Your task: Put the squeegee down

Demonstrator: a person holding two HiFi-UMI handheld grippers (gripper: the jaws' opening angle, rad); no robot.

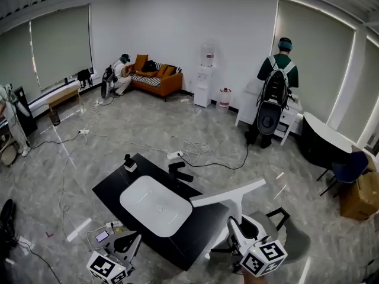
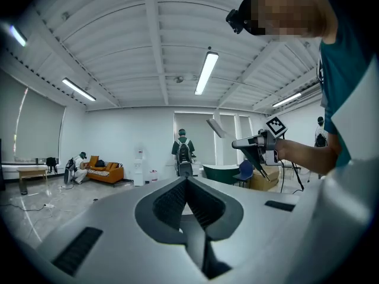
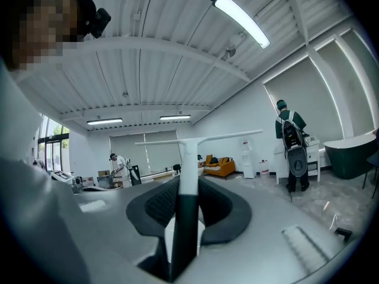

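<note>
Hand-held gripper count: 2, each carrying a marker cube. Right hand-held gripper [image 3: 187,189]: jaws clamped on the handle of the white T-shaped plastic squeegee [image 3: 188,152]. Left hand-held gripper [image 2: 188,181]: jaws together, nothing between them.

Large items, head view:
- 1 grey marbled floor [image 1: 148,129]
- 1 black rectangular desk [image 1: 115,191], set at a slant
- 1 white oval basin [image 1: 155,206] lying on the desk
- 1 dark bathtub [image 1: 323,144] at the right
- 1 orange sofa [image 1: 157,78] by the far wall
- 1 white water dispenser [image 1: 204,78] beside the sofa

People in the head view: 2. One person stands with a backpack [image 1: 278,93]; the other is crouched at the sofa's end [image 1: 121,73].

Squeegee: 1. It has a long straight white crossbar. The handle is white at the bar end and black toward the jaws. It is held in the air at the desk's near right corner. The bar is just beside the basin's right end and runs out past the desk edge.

Small items at the desk's far edge: 2. One is a small black object on a pale base [image 1: 129,163]; the other is a black block [image 1: 179,171]. Both are too small to identify.

View differences:
- Only the head view shows the desk and the basin.
- The right gripper view shows the handle's two colours up close. It also shows a third person [image 3: 115,163] standing by the window blinds.
- The left gripper view shows the right hand-held gripper from the side, with the forearm holding it and the crossbar above.
</note>
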